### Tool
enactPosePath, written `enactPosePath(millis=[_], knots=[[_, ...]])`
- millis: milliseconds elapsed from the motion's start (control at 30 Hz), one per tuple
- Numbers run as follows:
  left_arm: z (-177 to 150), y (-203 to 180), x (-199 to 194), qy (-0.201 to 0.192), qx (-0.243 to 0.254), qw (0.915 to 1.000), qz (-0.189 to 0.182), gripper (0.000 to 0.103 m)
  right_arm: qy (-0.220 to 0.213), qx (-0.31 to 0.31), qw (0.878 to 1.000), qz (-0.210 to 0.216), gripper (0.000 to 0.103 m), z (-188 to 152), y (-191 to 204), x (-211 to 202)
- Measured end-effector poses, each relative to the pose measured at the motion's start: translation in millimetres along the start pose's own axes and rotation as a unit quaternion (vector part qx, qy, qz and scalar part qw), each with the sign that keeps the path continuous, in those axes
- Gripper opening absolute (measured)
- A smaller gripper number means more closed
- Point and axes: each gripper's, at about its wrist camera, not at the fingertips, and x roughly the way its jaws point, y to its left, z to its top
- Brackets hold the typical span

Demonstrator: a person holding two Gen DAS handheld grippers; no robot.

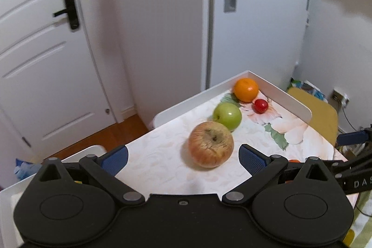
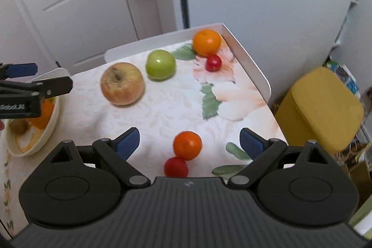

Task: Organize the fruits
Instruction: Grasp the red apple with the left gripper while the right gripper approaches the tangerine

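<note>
A wrinkled red-yellow apple (image 1: 210, 144) (image 2: 122, 83) lies on the floral table, just ahead of my open, empty left gripper (image 1: 183, 158). Behind it are a green apple (image 1: 227, 115) (image 2: 160, 64), an orange (image 1: 246, 89) (image 2: 206, 42) and a small red fruit (image 1: 261, 105) (image 2: 213, 63) in the far corner. My right gripper (image 2: 189, 140) is open and empty above a small orange (image 2: 187, 145) and another small red fruit (image 2: 176, 167). A cream bowl (image 2: 50, 131) at the left holds orange fruit under the left gripper's arm (image 2: 34, 90).
The table has a raised white rim (image 2: 246, 59) along the back and right edges. A yellow stool (image 2: 320, 108) stands right of the table. A white door (image 1: 46, 50) and white cabinets are behind. The right gripper shows at the right edge of the left wrist view (image 1: 353, 137).
</note>
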Motion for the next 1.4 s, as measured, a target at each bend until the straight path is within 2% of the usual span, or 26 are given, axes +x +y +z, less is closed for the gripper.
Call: enactPosePath(millis=[133,167,400,533,600,733,833,1400], knots=[[5.5,-6.8,30.3,0.016,0.019,0.9994,-0.023,0.101,0.013,0.024,1.0,-0.012,0.102,-5.0,-0.4,14.2],[6.8,-9.0,37.4,0.02,0.025,0.9991,-0.027,0.101,0.018,0.03,0.999,-0.014,0.098,-6.5,-0.9,18.6],[8.9,-23.4,78.7,0.039,0.063,0.9959,-0.052,0.098,0.031,0.05,0.998,-0.021,0.096,-13.2,3.3,41.1],[5.8,-28.2,97.2,0.054,0.073,0.9942,-0.058,0.096,0.04,0.052,0.998,-0.023,0.086,-14.7,7.4,51.7],[4.4,-29.6,103.8,0.057,0.077,0.9938,-0.057,0.095,0.041,0.054,0.997,-0.024,0.085,-14.5,7.9,56.3],[1.3,-30.7,115.8,0.065,0.08,0.9931,-0.057,0.085,0.044,0.054,0.997,-0.027,0.081,-13.7,9.8,61.6],[-0.6,-31.1,121.2,0.07,0.082,0.9928,-0.053,0.078,0.045,0.053,0.997,-0.031,0.079,-13.8,11.5,63.3],[-10.5,-30.0,111.0,0.067,0.095,0.992,-0.05,0.077,0.044,0.048,0.997,-0.037,0.066,-14.9,11.6,64.8]])
